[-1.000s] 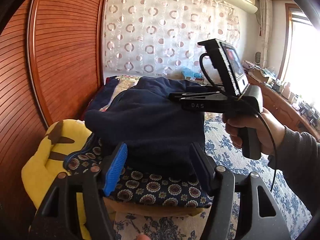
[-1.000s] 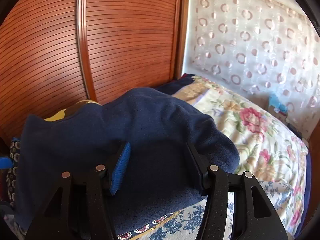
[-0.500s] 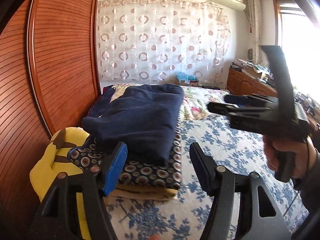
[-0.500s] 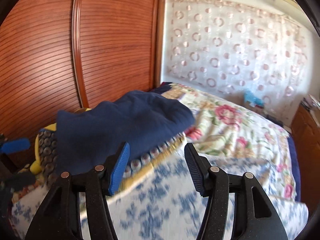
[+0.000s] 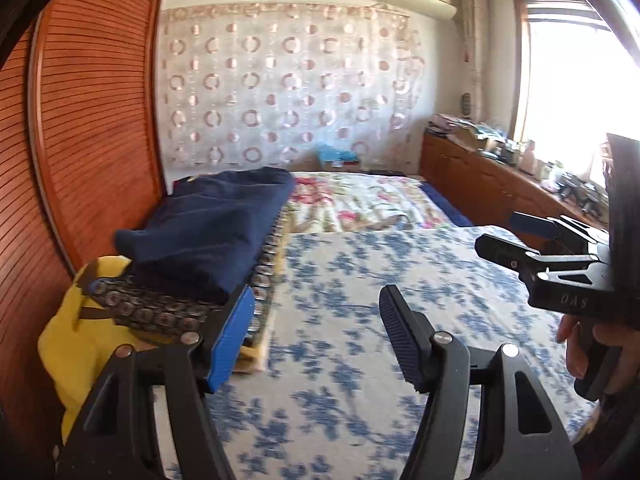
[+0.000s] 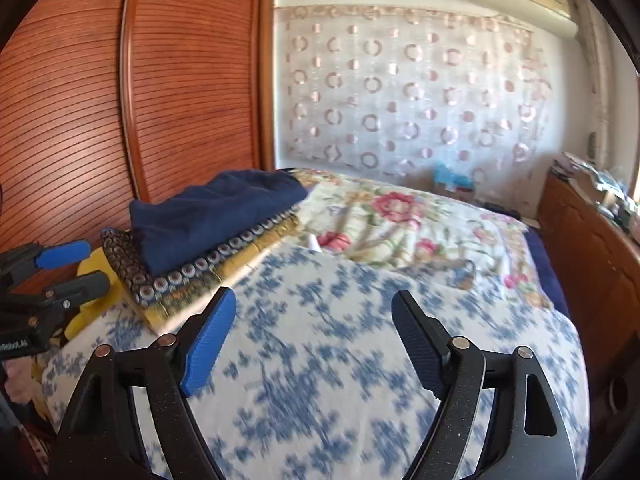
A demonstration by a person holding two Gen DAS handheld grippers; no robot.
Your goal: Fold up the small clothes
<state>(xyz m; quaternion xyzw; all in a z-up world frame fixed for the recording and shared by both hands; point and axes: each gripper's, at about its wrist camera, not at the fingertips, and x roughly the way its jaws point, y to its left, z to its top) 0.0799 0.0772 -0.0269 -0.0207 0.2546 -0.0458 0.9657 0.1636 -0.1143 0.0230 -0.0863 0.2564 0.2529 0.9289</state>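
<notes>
Left gripper (image 5: 316, 332) jaws spread, nothing between them, hovering above bed with blue-and-white floral cover (image 5: 360, 288). Right gripper (image 6: 312, 336) jaws opening wider, nothing between them, also above bed cover. Person's hand (image 5: 592, 344) grips right gripper handle. Folded navy blue fleece garment (image 5: 212, 232) lies on top of stack at bed's left edge, beside slatted red-brown wooden wardrobe (image 5: 88, 120). Beneath it: folded dark cloth with circular medallion print (image 6: 180, 272), then yellow folded cloth (image 6: 240, 264). Yellow plush cushion (image 5: 76, 344) near stack, at bed's left edge.

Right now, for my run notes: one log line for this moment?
left claw open, empty | right claw opening, empty | navy garment folded atop stack | bed
</notes>
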